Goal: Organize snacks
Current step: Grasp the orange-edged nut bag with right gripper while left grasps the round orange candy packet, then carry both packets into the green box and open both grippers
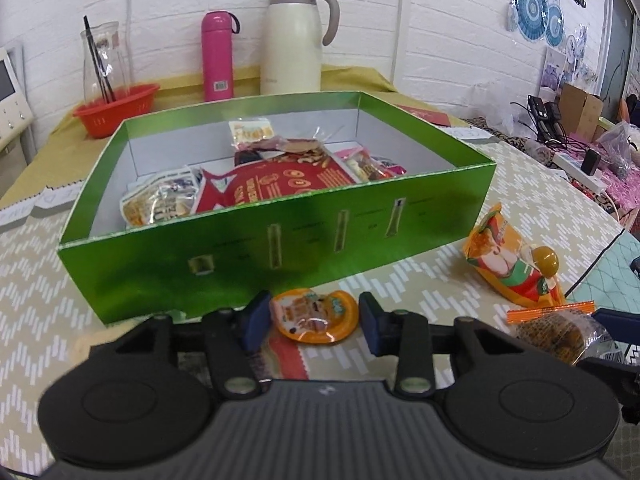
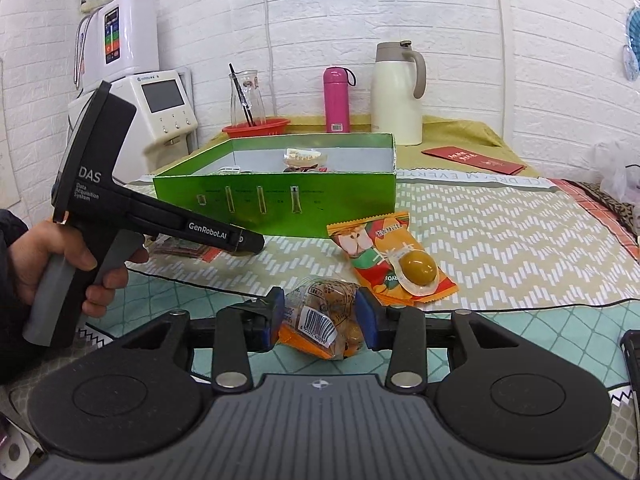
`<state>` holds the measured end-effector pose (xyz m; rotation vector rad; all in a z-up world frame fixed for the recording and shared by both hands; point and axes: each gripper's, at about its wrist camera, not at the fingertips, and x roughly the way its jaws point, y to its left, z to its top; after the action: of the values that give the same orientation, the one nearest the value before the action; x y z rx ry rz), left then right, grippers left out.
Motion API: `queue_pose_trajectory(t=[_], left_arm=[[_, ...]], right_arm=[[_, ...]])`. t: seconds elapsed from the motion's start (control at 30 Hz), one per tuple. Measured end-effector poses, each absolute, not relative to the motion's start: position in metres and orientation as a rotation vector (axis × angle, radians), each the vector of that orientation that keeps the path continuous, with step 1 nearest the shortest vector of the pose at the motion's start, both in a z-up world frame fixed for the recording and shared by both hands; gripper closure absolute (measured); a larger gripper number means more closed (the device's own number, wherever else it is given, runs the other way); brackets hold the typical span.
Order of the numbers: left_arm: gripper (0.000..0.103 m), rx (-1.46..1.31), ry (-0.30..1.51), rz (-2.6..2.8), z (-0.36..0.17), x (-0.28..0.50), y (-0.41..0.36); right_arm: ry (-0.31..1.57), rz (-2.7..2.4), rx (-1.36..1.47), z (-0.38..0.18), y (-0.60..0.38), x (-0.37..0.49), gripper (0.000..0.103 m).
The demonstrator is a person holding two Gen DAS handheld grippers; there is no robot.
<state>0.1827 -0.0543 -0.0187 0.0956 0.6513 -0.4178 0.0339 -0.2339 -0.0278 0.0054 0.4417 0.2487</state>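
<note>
A green box (image 1: 280, 236) holds several snack packets, among them a red bag (image 1: 280, 186). My left gripper (image 1: 312, 322) stands open around a small orange snack pack (image 1: 316, 316) on the table, just before the box's front wall. My right gripper (image 2: 320, 320) is shut on a clear packet with orange ends and a barcode (image 2: 324, 312); this packet also shows in the left wrist view (image 1: 556, 332). An orange packet with a brown egg-shaped snack on it (image 2: 392, 260) lies right of the box (image 2: 276, 204); it also shows in the left wrist view (image 1: 516, 260).
A red basket (image 1: 116, 110) with a glass carafe, a pink bottle (image 1: 218, 56) and a cream thermos jug (image 1: 296, 40) stand behind the box. A red envelope (image 2: 472, 160) lies at the back right. A cable (image 2: 520, 304) crosses the cloth. Clutter and a power strip (image 1: 580, 168) sit far right.
</note>
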Motion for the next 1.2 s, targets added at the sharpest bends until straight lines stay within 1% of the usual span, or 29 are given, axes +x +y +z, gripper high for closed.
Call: queue_pose_trajectory(t=[0.17,0.2,0.23,0.3,0.4,0.47,0.53,0.57,0.6,0.63,0.7,0.77,0.97,1.2], left_arm=[[0.065,0.116,0.633,-0.408,-0.021,0.181,-0.058],[0.066,0.119,0.634,-0.408,-0.021,0.181,-0.058],[0.07,0.116,0.632,-0.407,-0.02,0.18,-0.058],[0.07,0.076,0.635,-0.411,-0.018,0.178,-0.053],[0.071,0.022,0.642,-0.421,-0.016,0.176,-0.046],[0.071,0.026,0.635,-0.42,-0.016,0.17,-0.045],[0.071,0.022,0.635,-0.424,-0.016,0.167,-0.044],[0.071,0.019,0.632,-0.425,-0.015,0.164,-0.043],[0.071,0.014,0.628,-0.426,-0.015,0.162,-0.042],[0.072,0.005,0.623,-0.43,-0.014,0.16,-0.041],[0.072,-0.013,0.607,-0.439,-0.01,0.153,-0.038],[0.072,-0.016,0.589,-0.445,-0.005,0.146,-0.036],[0.072,-0.041,0.54,-0.471,0.017,0.127,-0.026],[0.072,-0.109,0.477,-0.453,0.048,0.131,-0.009]], right_arm=[[0.441,0.234,-0.001,-0.027,-0.231,0.033,0.029],[0.44,0.23,-0.004,-0.028,-0.23,0.033,0.029],[0.441,0.226,-0.008,-0.028,-0.229,0.033,0.027],[0.442,0.216,-0.013,-0.028,-0.227,0.034,0.025],[0.446,0.215,-0.009,-0.027,-0.226,0.034,0.014],[0.451,0.209,-0.02,-0.028,-0.224,0.034,0.0],[0.452,0.201,-0.027,-0.03,-0.223,0.034,0.0],[0.451,0.2,-0.02,-0.03,-0.224,0.034,0.004],[0.448,0.204,-0.011,-0.03,-0.225,0.034,0.012],[0.444,0.197,-0.013,-0.029,-0.226,0.034,0.028],[0.45,0.205,-0.018,-0.028,-0.226,0.034,0.03],[0.448,0.207,-0.029,-0.027,-0.224,0.032,0.036],[0.426,0.217,-0.033,-0.021,-0.22,0.028,0.038],[0.339,0.243,-0.065,0.006,-0.214,0.036,0.039]])
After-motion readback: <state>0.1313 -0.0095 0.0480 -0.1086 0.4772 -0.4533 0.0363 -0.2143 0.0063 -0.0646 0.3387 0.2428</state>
